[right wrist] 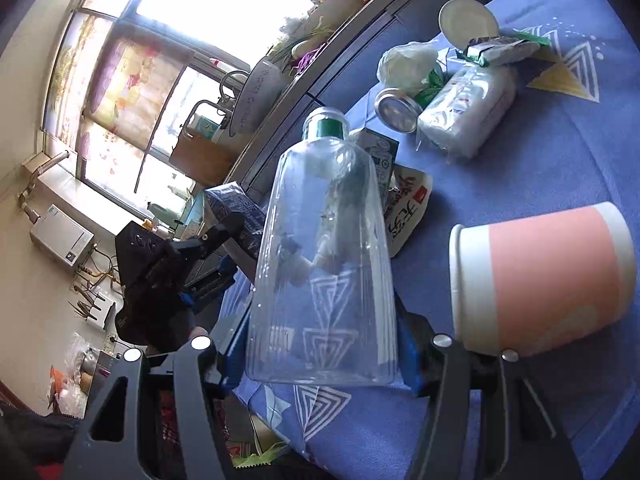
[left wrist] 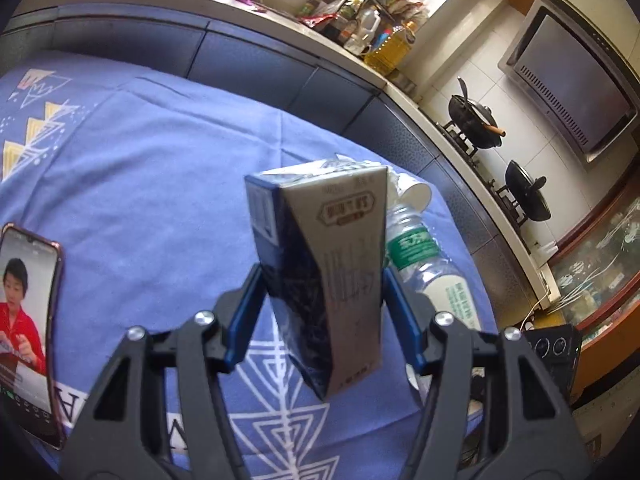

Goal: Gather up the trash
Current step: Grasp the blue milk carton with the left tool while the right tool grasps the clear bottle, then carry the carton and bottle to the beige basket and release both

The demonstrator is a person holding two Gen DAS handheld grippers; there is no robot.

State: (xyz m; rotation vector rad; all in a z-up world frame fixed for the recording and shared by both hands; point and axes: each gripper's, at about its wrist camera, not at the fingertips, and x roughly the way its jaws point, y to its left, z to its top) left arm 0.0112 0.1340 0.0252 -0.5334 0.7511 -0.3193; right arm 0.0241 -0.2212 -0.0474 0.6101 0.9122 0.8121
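Note:
My left gripper (left wrist: 322, 308) is shut on a dark blue and grey drink carton (left wrist: 320, 264) and holds it above the blue tablecloth (left wrist: 140, 168). The same gripper (right wrist: 224, 232) with its carton (right wrist: 236, 212) shows in the right wrist view, at the table's left edge. My right gripper (right wrist: 322, 356) is shut on a clear plastic bottle with a green cap (right wrist: 324, 252), held above the cloth. A pink and white paper cup (right wrist: 540, 280) lies on its side to the right of it.
A water bottle with a green label (left wrist: 424, 264) and a white cup (left wrist: 412, 196) lie behind the carton. A phone (left wrist: 28, 320) lies at the left. A snack wrapper (right wrist: 408, 208), a tissue pack (right wrist: 468, 116), a round tin (right wrist: 396, 110) and a lid (right wrist: 466, 20) lie further back.

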